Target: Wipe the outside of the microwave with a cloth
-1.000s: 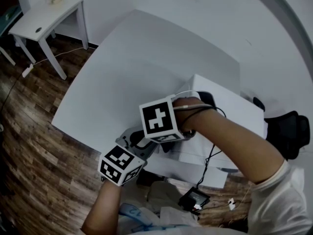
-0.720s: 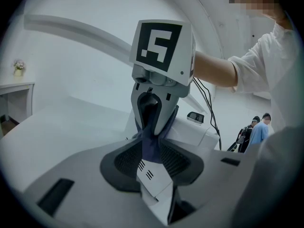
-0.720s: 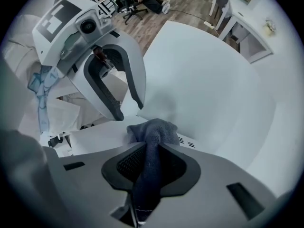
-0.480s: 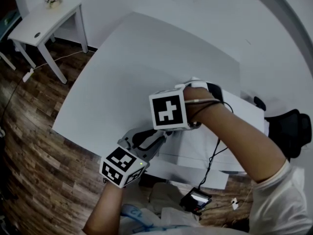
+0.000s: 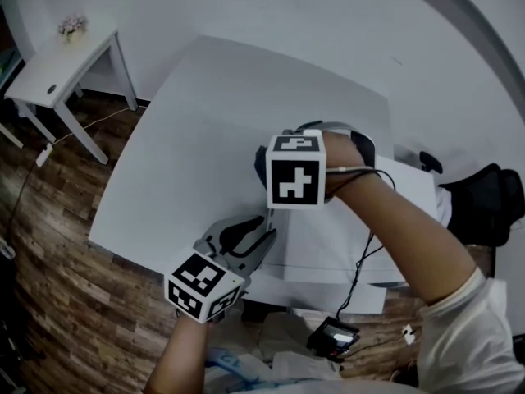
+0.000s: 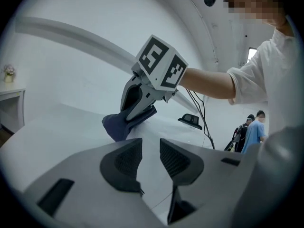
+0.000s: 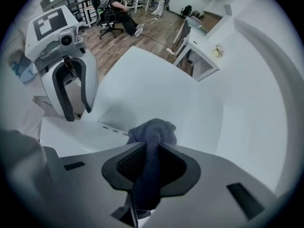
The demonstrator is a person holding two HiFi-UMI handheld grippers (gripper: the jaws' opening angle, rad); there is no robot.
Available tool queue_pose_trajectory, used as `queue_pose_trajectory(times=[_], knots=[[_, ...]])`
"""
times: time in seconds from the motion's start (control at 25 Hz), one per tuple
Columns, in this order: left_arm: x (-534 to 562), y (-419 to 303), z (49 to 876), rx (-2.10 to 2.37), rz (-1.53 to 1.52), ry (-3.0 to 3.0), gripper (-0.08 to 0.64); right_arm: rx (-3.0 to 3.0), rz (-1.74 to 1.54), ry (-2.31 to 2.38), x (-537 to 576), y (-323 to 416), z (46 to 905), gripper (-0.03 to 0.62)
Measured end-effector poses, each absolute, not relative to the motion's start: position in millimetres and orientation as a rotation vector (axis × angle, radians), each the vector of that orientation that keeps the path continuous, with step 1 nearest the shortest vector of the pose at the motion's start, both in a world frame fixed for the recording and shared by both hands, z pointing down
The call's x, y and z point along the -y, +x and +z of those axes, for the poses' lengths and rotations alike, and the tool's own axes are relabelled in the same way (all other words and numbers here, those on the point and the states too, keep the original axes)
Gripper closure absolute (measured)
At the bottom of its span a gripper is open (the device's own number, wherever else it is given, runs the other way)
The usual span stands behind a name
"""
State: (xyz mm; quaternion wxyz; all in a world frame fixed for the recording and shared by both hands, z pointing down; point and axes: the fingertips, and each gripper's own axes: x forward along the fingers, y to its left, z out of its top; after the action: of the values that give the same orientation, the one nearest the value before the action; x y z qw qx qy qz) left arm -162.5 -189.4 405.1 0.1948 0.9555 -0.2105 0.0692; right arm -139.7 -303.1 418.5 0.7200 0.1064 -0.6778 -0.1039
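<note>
The white microwave point(image 5: 321, 238) stands at the near right of the white table point(image 5: 205, 138). My right gripper point(image 7: 151, 148) is shut on a dark blue cloth point(image 7: 153, 136) and points steeply down. The bunched cloth point(image 5: 261, 164) rests at the microwave's far left top edge point(image 7: 80, 133). In the left gripper view the cloth point(image 6: 114, 127) hangs from the right gripper point(image 6: 129, 121), just ahead of my jaws. My left gripper point(image 6: 151, 150) is open with nothing between its pads. It hovers by the microwave's near left corner point(image 5: 264, 238).
A small white side table point(image 5: 57, 66) with a flower pot stands far left on the wood floor. A black chair point(image 5: 490, 208) is at the right. A dark device point(image 5: 332, 335) lies on the floor below. People point(image 6: 251, 127) stand in the background.
The right gripper has carried the cloth across the microwave top, away from me, and has tipped more steeply down. The left gripper has lifted slightly, its jaws unchanged.
</note>
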Motion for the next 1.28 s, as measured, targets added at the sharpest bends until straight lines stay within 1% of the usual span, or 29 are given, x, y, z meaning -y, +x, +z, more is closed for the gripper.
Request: queue_pose_trajectory(times=[0.12,0.2,0.48,0.72,0.88,1.04,1.28], knots=[[194.4,-153.1,382.2,0.582,0.161,2.707,0.454,1.528,-0.287,0.393,318.0,-124.3,393.6,0.499],[196.6,-144.4,366.0,0.576,0.148,2.734,0.454,1.589,-0.265,0.496,319.7,-112.9,376.3,0.499],[193.6,-91.8,320.5,0.519,0.216,2.804,0.454,1.894,0.027,0.772,265.4,-56.7,342.4,0.499],[168.5,-3.6,287.7,0.333,0.338,2.981,0.411,2.041,0.170,0.923,200.2,31.3,337.0,0.499],[143.4,60.5,277.0,0.169,0.397,3.043,0.411,2.117,0.255,1.068,159.4,106.5,345.0,0.499],[113.6,137.2,285.6,0.074,0.546,3.084,0.411,2.228,0.286,1.164,128.8,175.3,351.9,0.497],[92.1,210.0,300.1,0.062,0.719,3.089,0.411,2.327,0.304,1.222,113.1,230.5,361.4,0.499]])
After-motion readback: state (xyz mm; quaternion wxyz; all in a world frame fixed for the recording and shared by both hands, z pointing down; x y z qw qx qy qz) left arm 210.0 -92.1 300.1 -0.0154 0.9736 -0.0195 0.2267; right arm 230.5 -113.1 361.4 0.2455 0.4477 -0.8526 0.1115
